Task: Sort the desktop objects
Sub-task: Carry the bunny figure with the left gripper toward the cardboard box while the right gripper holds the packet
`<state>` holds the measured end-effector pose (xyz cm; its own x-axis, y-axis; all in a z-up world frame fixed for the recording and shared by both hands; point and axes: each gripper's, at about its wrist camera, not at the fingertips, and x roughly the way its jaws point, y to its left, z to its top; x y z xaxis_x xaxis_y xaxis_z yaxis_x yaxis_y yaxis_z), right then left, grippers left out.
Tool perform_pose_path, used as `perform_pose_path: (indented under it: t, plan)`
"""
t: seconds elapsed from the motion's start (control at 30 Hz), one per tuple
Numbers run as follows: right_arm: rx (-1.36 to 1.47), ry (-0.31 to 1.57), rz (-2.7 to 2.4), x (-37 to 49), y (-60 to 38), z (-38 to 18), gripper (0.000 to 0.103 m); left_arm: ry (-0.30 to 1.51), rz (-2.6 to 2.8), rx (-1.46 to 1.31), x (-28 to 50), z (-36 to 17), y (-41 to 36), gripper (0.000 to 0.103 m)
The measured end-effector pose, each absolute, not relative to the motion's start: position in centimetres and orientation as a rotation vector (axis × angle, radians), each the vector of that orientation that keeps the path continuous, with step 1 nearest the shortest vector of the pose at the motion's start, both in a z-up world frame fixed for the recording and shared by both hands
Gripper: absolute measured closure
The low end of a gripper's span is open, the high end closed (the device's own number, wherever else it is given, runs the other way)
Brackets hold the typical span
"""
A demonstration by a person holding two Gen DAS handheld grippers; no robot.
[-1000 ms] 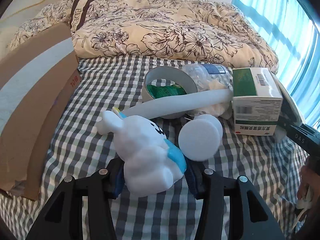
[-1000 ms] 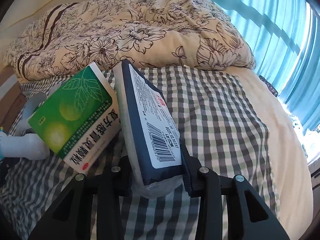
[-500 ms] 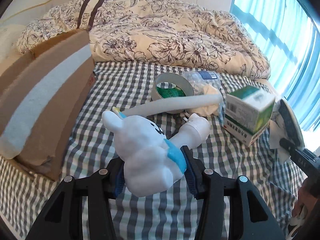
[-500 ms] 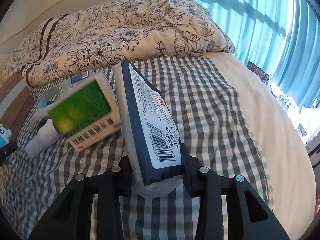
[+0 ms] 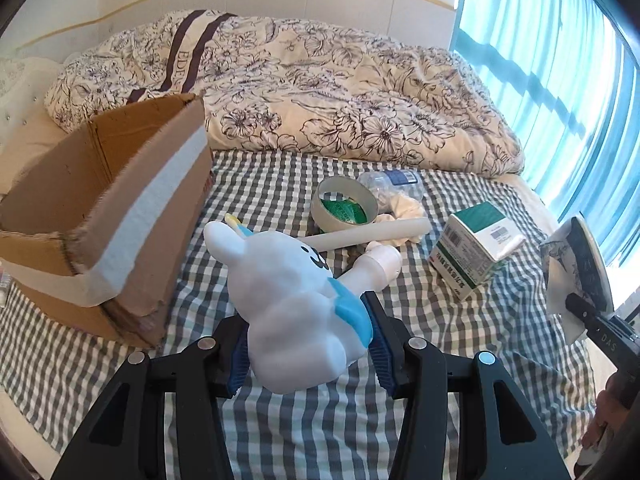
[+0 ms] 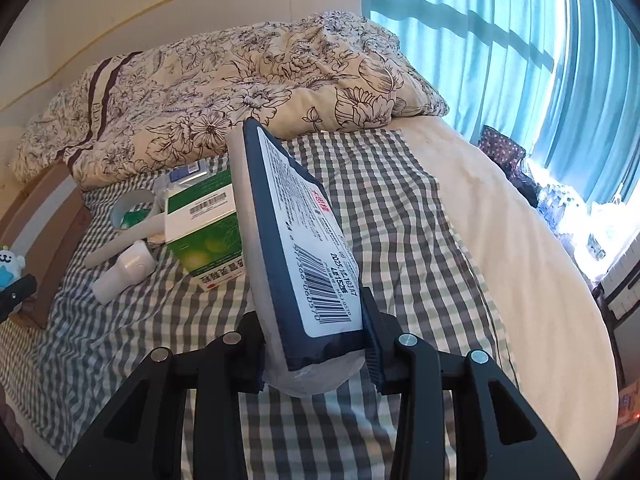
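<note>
Here, the left tongs (image 5: 306, 350) are closed on a white rabbit-shaped toy with a blue bib (image 5: 288, 300), its ears pointing away from the camera, held above a bed covered in a grey-and-white checked sheet (image 5: 280, 432). Just left of the toy stands an open brown cardboard box with a white tape stripe (image 5: 108, 216), its torn near rim close to the toy's ears. Beyond the toy a roll of pale tape (image 5: 344, 208), a clear crumpled plastic bottle (image 5: 390, 184), a long white tube (image 5: 372, 234) and a white capped bottle (image 5: 376, 266) lie bunched together; a green-and-white carton (image 5: 476, 250) sits tilted a little to their right. The right tongs (image 6: 316, 354) are clamped on a flat dark-blue packet with a white barcode label (image 6: 296, 248), standing on edge. To its right the checked sheet and a cream blanket (image 6: 520, 272) lie bare out to the bed's rounded edge. A floral quilt (image 5: 320, 92) is heaped along the far side.
</note>
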<state>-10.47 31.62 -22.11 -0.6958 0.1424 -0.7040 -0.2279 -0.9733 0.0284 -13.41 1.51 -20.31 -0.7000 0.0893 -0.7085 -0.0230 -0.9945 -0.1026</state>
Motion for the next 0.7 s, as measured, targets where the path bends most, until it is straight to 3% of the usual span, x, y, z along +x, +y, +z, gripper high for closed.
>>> perform_pose_path:
  t: [0.7]
  plan:
    - [-1.088,0.151,2.843,-4.6,24.2,-17.4,0.067,-0.109,2.893,-1.04,-6.2,-14.5,-0.9,0.052]
